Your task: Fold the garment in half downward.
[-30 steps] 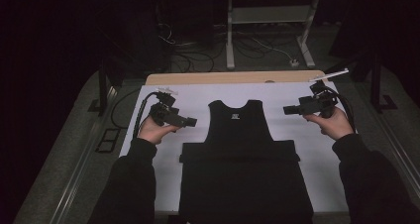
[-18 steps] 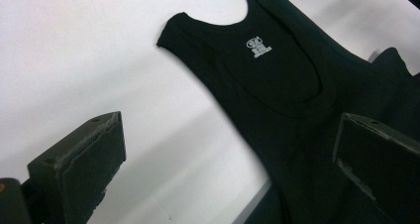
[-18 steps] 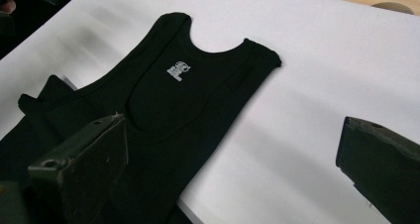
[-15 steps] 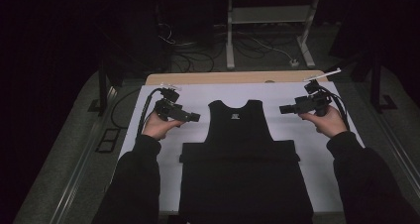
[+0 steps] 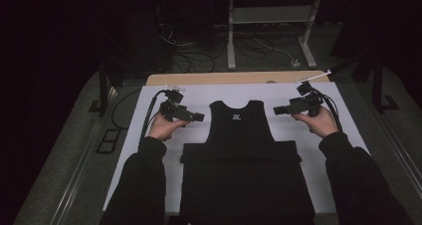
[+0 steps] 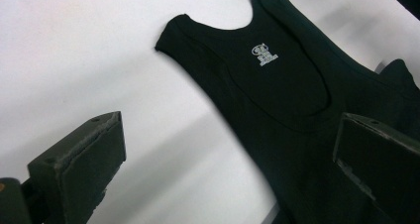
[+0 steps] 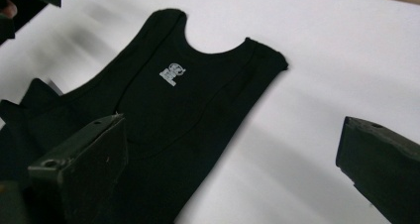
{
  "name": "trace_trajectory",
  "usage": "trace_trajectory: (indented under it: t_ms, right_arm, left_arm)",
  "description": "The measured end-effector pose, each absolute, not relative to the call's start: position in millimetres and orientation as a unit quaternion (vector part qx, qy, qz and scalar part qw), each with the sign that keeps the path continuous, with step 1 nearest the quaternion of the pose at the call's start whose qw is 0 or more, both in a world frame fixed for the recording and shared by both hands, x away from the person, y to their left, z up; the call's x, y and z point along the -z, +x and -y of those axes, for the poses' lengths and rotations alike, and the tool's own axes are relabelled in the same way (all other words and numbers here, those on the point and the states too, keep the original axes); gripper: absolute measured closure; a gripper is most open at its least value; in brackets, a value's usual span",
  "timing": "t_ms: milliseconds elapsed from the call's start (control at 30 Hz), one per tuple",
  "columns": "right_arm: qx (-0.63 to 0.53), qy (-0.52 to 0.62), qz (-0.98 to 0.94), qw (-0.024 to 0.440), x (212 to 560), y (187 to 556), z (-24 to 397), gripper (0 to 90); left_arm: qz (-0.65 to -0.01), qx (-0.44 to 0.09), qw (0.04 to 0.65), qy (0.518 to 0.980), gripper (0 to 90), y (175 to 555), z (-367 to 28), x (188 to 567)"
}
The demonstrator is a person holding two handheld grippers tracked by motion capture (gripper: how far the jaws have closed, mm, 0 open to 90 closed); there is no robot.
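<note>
Jaws of both grippers stand wide apart and hold nothing. Left gripper hovers just left of the vest, its tips aimed at the left shoulder strap; right gripper mirrors it just right of the right strap. In each gripper view the jaws frame the garment with white sheet showing between them, so neither jaw touches cloth.

Vest: black, sleeveless, lying flat at the sheet's centre, neck toward the far side, small pale logo below the neckline. Its lower body appears folded into a wider band reaching the near edge, between the person's forearms. The symmetric hold suggests a two-point pick at the straps, probably for a fold toward the near side.

Edges and room: bare sheet flanks the vest on both sides and beyond the neck, giving free approach to each strap. Wooden table edge bounds the far side; floor and cables lie beyond.
</note>
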State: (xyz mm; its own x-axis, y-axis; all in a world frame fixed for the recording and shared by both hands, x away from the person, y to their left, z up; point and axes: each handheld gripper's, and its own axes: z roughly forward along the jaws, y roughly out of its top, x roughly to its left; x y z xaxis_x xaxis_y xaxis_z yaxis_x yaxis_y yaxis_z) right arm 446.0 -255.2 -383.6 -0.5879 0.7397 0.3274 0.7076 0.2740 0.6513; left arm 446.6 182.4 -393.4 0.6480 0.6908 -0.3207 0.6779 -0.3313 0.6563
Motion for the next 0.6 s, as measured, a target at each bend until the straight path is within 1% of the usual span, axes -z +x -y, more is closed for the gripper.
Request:
trace_trajectory:
  t_ms: [600]
  right_arm:
    - [-0.378, 0.443, -0.812, 0.019, 405.5, 451.4, 230.0, 0.0]
  left_arm:
    - [-0.414, -0.002, 0.397, 0.819, 0.0, 451.4, -164.9, 412.4]
